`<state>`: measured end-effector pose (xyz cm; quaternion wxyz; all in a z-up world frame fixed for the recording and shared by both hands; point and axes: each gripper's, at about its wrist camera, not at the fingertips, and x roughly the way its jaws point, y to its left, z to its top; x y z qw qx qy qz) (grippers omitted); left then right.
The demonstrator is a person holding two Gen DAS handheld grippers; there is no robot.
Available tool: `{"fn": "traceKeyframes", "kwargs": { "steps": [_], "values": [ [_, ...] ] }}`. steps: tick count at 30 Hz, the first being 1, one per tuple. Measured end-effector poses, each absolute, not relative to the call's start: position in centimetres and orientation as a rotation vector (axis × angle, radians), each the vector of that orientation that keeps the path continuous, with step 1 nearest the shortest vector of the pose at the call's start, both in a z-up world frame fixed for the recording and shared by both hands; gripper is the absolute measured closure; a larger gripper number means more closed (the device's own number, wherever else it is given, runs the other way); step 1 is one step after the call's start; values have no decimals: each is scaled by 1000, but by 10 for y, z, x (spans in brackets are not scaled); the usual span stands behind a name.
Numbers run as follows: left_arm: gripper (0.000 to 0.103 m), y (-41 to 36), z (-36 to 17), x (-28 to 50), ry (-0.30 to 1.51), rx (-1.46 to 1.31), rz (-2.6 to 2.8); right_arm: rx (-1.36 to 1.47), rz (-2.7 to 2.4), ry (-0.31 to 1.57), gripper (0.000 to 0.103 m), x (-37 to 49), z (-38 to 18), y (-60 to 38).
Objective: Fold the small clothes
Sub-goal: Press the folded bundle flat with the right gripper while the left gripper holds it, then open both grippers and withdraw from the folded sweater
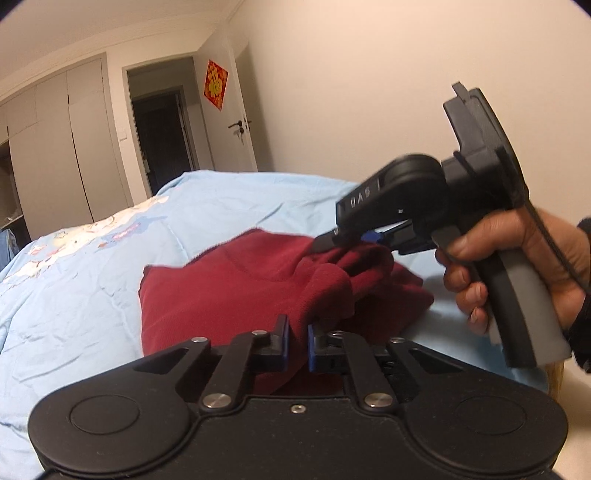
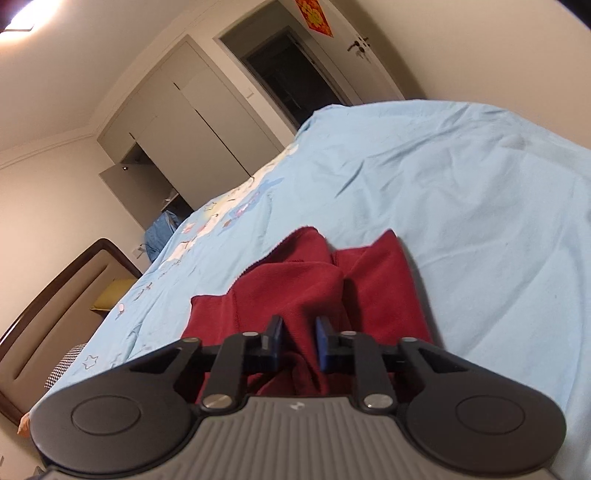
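One dark red garment [image 1: 229,291] lies bunched and creased on the light blue bedspread [image 1: 92,280], its near edge hidden behind the two grippers. The left gripper [image 1: 297,341] pinches a raised fold between its blue pads. The right gripper [image 2: 300,343], held by a hand [image 1: 517,266], clamps another bunched ridge.

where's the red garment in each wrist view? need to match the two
Left wrist: red garment centre, on the light blue bedsheet, between the left gripper and right gripper.
Right wrist: red garment lower centre, bunched between the right gripper fingers.
Shared landmark: red wall decoration by the doorway.
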<state>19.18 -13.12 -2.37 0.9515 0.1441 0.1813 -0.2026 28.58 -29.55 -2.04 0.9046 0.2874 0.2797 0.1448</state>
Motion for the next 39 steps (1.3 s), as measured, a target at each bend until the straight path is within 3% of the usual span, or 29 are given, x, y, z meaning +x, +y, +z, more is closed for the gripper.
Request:
{"fn": "traceKeyframes", "kwargs": {
  "steps": [8, 19, 22, 25, 27, 30, 33, 36, 39],
  "values": [
    [97, -161, -12, 198, 313, 344, -488, 480, 236, 408, 90, 267, 6, -306],
    [96, -170, -28, 209, 416, 322, -546, 525, 128, 502, 91, 252, -40, -327],
    [91, -169, -29, 210, 426, 306, -550, 527, 129, 500, 87, 250, -38, -327],
    [74, -164, -25, 210, 433, 289, -561, 508, 113, 500, 73, 249, -31, -327],
    [51, -159, -19, 209, 448, 239, -576, 489, 111, 486, 51, 244, -23, -323],
    [29, -147, -9, 210, 449, 140, -572, 453, 105, 472, 29, 242, -13, -318],
    [15, -130, 2, 212, 426, 53, -508, 405, 110, 467, 15, 242, -6, -309],
    [4, -111, 9, 219, 431, -30, -383, 358, 116, 474, 8, 247, -2, -295],
    [1, -93, 6, 231, 477, -92, -232, 318, 106, 512, 1, 252, -6, -282]
  ]
}}
